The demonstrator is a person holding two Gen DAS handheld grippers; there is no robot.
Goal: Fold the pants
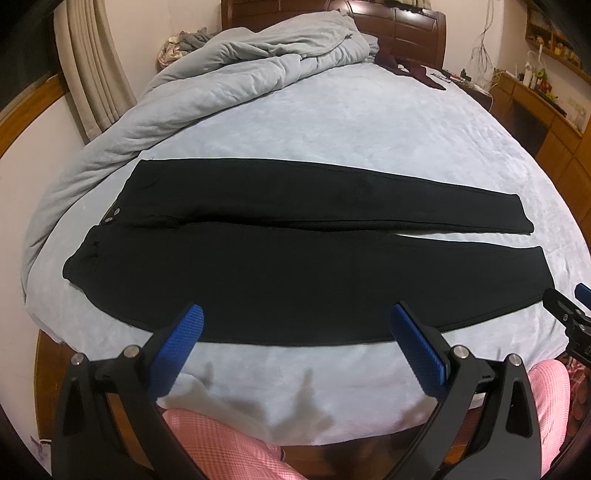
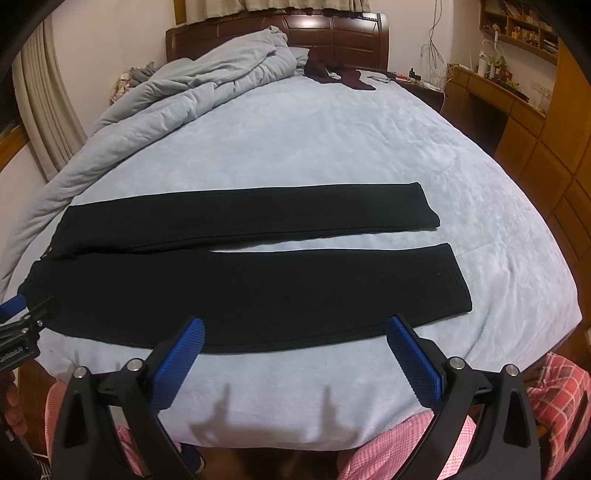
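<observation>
A rumpled grey duvet (image 1: 207, 81) is heaped along the left side of the bed (image 1: 369, 122), reaching back to the dark wooden headboard (image 2: 332, 33); beige curtains (image 1: 96, 74) hang at the far left. The black pants (image 1: 258, 269) lie flat and unfolded across the pale blue sheet near the bed's front edge; the waistband with its metal snaps (image 1: 112, 216) points left; both legs run rightward, side by side, with a narrow strip of sheet showing between them toward the cuffs (image 2: 436, 258). The left gripper (image 1: 295, 325) hovers just above the near edge of the front leg, close to the waist end; its blue-padded fingers (image 1: 181, 347) are spread wide and hold nothing. The right gripper (image 2: 295, 332) hovers over the same edge nearer the cuffs; its fingers (image 2: 413, 358) are likewise spread apart, clear of the fabric. A dark red garment (image 2: 343, 75) lies at the far right of the bed; a wooden desk (image 2: 491, 92) stands beyond it.
</observation>
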